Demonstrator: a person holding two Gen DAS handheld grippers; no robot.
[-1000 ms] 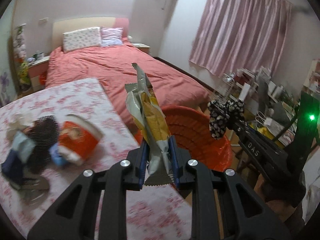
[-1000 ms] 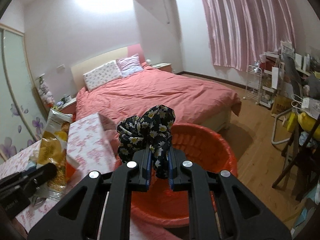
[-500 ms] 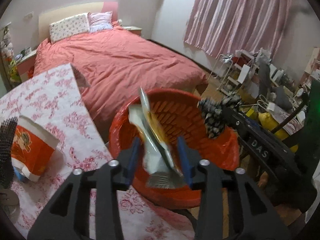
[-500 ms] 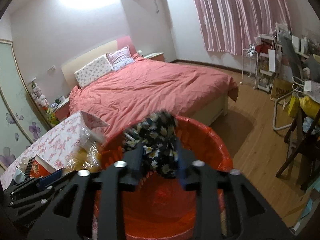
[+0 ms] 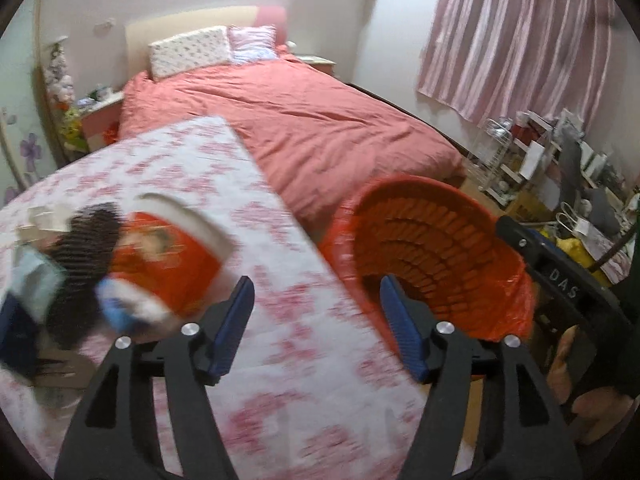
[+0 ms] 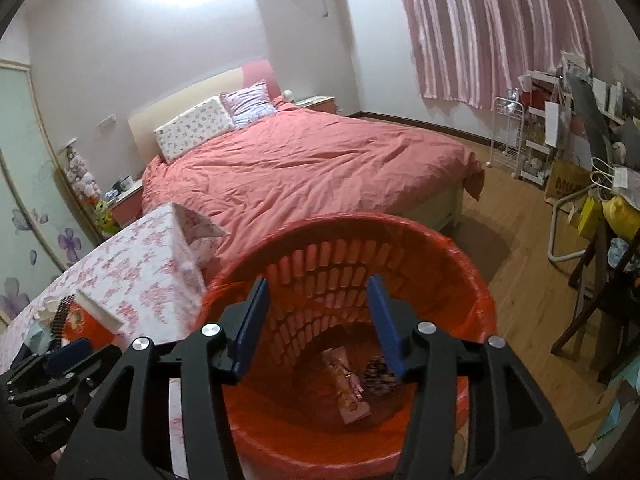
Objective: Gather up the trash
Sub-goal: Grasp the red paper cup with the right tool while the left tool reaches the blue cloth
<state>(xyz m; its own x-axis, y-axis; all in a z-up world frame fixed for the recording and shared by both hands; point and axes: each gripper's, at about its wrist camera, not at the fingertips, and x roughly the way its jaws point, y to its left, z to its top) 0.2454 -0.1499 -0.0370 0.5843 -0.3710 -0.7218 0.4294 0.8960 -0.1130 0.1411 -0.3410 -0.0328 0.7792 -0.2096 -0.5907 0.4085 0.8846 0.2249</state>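
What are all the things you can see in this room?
bin: one, red, beside the table
wrapper: one, pinkish, in the bin
floral cloth: one, black and white, in the bin
cup: one, red, on the table
table: one, pink floral cover
bed: one, coral
pillows: two, at the headboard
curtain: one, pink
left hand-held gripper: open, empty
right hand-held gripper: open, empty

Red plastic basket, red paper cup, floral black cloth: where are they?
Red plastic basket [image 6: 478, 280], right wrist view, far rim.
Red paper cup [image 5: 168, 260], left wrist view, side wall.
Floral black cloth [image 6: 378, 376], right wrist view, its middle.
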